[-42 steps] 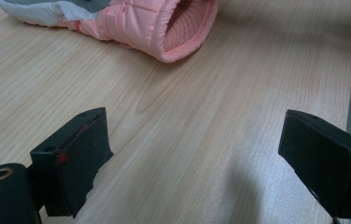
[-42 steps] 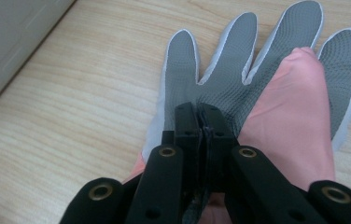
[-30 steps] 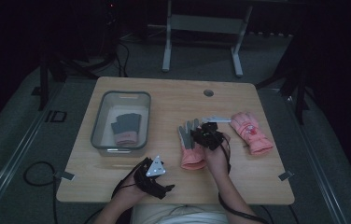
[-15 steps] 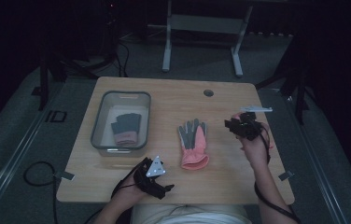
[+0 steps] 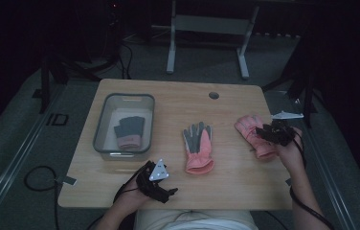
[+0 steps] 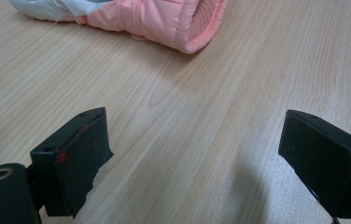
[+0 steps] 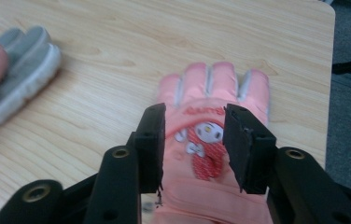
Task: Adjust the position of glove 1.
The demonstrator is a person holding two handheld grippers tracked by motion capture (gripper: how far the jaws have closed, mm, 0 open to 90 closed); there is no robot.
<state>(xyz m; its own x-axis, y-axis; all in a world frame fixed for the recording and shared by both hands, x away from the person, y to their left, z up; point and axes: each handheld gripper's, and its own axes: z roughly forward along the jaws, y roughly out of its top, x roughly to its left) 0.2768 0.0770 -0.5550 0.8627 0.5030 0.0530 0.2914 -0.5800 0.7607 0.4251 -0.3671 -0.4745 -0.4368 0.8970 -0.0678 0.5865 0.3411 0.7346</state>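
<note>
The right hand-held gripper [image 5: 273, 134] hovers over a pink padded glove with a cartoon face on its back [image 5: 251, 130], which lies near the right edge of the pale wooden surface [image 5: 178, 100]. In the right gripper view that hand-held gripper [image 7: 193, 140] has its jaws partly spread, having just been opening; the glove [image 7: 213, 88] lies below and between them, fingers pointing away, and the pads do not press on it.

A second pink glove with a grey palm side up [image 5: 198, 146] lies flat at the middle of the surface, well apart from the first, fingers pointing to the far edge. In the right gripper view its grey fingers [image 7: 19, 65] show blurred at the left.

The left hand-held gripper [image 5: 161, 189] rests low at the near edge of the surface, in front of the middle glove. In the left gripper view its jaws stand wide apart over bare wood with nothing between them, and the knitted cuff of the middle glove [image 6: 178, 23] lies beyond them.

A clear plastic bin [image 5: 102, 143] stands on the left part of the surface and holds a dark grey glove with a pink cuff [image 5: 129, 132].
</note>
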